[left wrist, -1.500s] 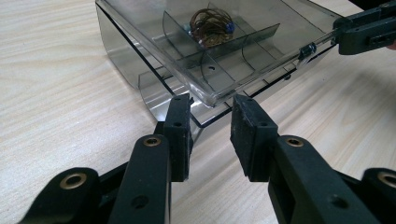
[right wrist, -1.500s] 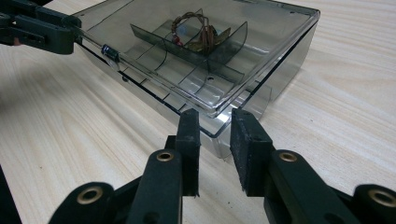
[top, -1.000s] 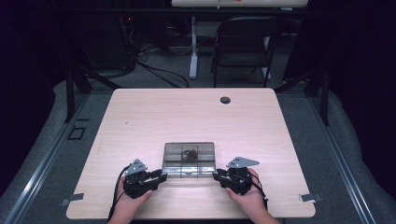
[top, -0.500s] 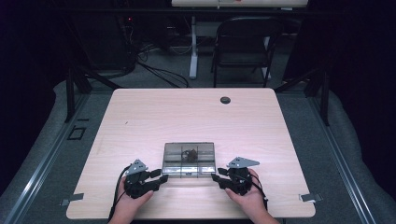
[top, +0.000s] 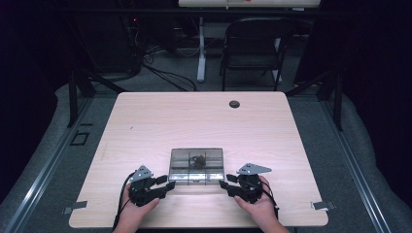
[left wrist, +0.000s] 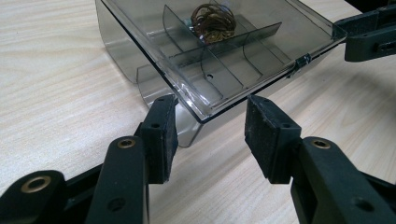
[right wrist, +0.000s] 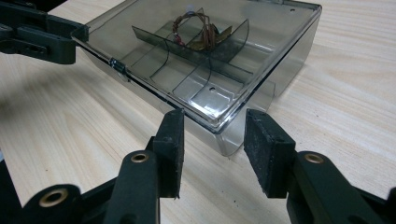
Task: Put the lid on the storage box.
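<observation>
clear plastic box [top: 197, 166]: light, rigid, slick. both the left gripper [left wrist: 210, 130] and right gripper [right wrist: 212, 140] are released, jaws having just opened around its near corners; regrip there.

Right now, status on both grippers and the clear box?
Left gripper and right gripper open, jaws just opened, one at each near corner of the clear box. Box shut, on table. Nothing in the way.
</observation>
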